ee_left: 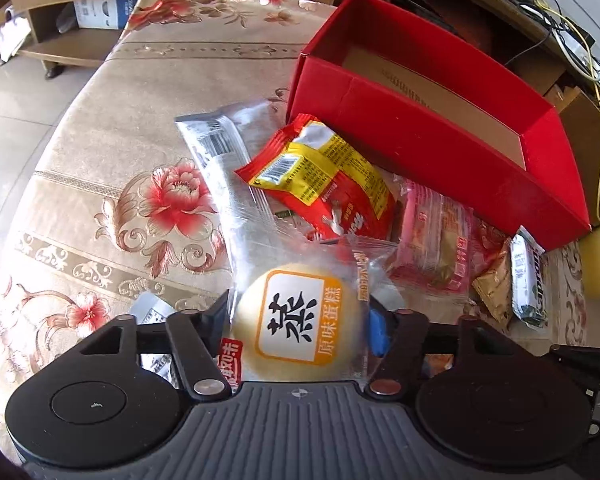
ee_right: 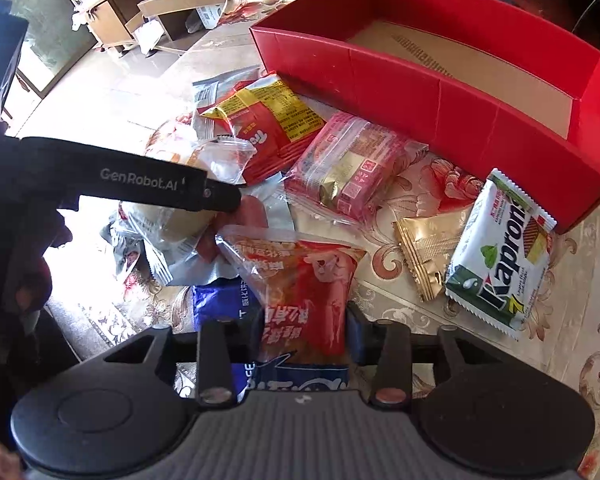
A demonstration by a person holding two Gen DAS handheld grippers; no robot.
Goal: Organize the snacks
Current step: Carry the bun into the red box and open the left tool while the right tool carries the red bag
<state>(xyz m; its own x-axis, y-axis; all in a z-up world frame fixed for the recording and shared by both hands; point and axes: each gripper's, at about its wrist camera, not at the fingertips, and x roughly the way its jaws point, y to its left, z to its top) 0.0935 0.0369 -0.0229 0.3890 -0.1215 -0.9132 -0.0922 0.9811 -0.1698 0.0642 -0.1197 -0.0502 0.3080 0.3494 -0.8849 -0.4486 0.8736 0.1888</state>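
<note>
On a desk [ee_left: 112, 92] draped in beige cloth with red flowers, the left gripper [ee_left: 300, 320] is closed around a round pale steamed cake in a clear wrapper with an orange-framed label [ee_left: 296, 320], its fingers pressing the packet from both sides at the 6 o'clock edge of the pile. The right gripper [ee_right: 306, 328] clasps a clear-and-red snack bag with white lettering [ee_right: 300, 280], which lies over a blue packet [ee_right: 220, 304]. An open red cardboard box with a brown floor [ee_right: 440, 92] sits at 1 o'clock of the heap, nothing visible inside. Crowded between grippers and box are a red-and-yellow foil packet [ee_left: 324, 176], resting partly on a long silver-and-clear wrapper [ee_left: 216, 148], and a pink transparent pouch of small bars [ee_right: 352, 164] at 12 o'clock from the right gripper. At 2 o'clock, just beside the box wall, lie a small gold sachet [ee_right: 424, 252] and a white-and-green Kapron wafer pack [ee_right: 500, 256], touching each other. In the right wrist view the left tool's black arm [ee_right: 140, 176] crosses the pile at 10 o'clock.
</note>
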